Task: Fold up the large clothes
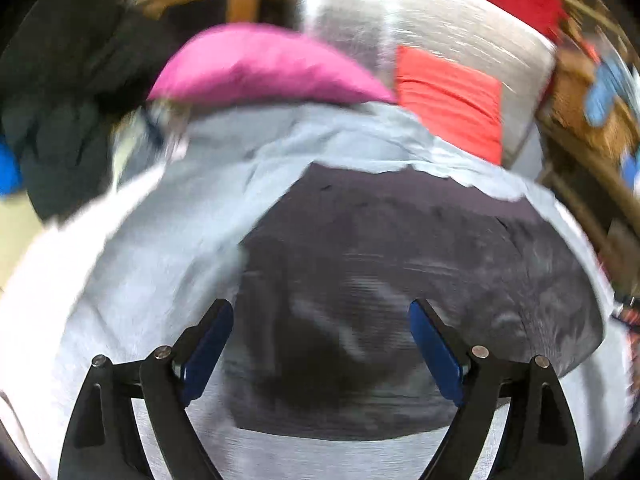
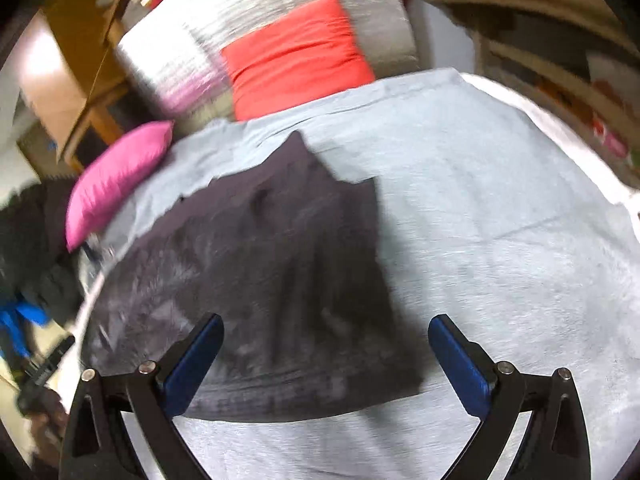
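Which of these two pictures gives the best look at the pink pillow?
The right wrist view: the pink pillow shows as a whole shape, corner to corner, lying at the edge of the pale blue sheet. In the left wrist view the pillow is more smeared by blur, and the sheet hides its lower edge.

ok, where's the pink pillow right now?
The pink pillow lies at the far left edge of the light blue sheet, beyond the dark garment and left of the red cushion.
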A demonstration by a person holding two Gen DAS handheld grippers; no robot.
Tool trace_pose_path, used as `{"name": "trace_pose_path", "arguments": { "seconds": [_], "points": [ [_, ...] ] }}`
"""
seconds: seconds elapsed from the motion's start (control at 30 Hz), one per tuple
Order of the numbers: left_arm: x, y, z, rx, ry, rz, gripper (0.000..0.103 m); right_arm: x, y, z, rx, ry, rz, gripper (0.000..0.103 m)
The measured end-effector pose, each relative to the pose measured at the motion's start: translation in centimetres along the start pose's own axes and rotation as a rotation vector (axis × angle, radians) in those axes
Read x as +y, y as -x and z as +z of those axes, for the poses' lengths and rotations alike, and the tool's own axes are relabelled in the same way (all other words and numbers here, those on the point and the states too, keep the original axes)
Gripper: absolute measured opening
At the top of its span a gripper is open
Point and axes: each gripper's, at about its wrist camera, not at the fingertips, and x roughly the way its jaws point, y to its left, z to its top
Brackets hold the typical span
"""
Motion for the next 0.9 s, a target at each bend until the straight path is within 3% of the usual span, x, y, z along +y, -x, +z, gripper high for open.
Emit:
{"name": "trace_pose_path", "arguments": {
  "seconds": [0.17,0.47,0.7,0.8,0.9],
  "points": [
    [5.2,-3.5,1.9,0.089,0.142,-0.087,0.089,-2.1,-0.1,0.5,0.063,-0.081,0.117,0.103],
    [6.8,-7.5,4.1,0.16,0.256,-0.311,0.089,-1.5,-5.0,2.5,0.164,-0.079,0.206,0.103],
    [6.0,-10.0,3.5,0.265,0.227,-0.357,0.088,-0.8,-7.6,2.5,0.237,-0.035,0.224,0.102],
    [5.1,-10.4,3.3,0.274,0.173,-0.346,0.088,-0.4,-8.2,2.4,0.257,-0.017,0.258,0.093],
    [4.5,-11.4,3.6,0.301,0.162,-0.319,0.072,0.2,-9.0,2.1,0.287,0.016,0.233,0.091]
  ]
}}
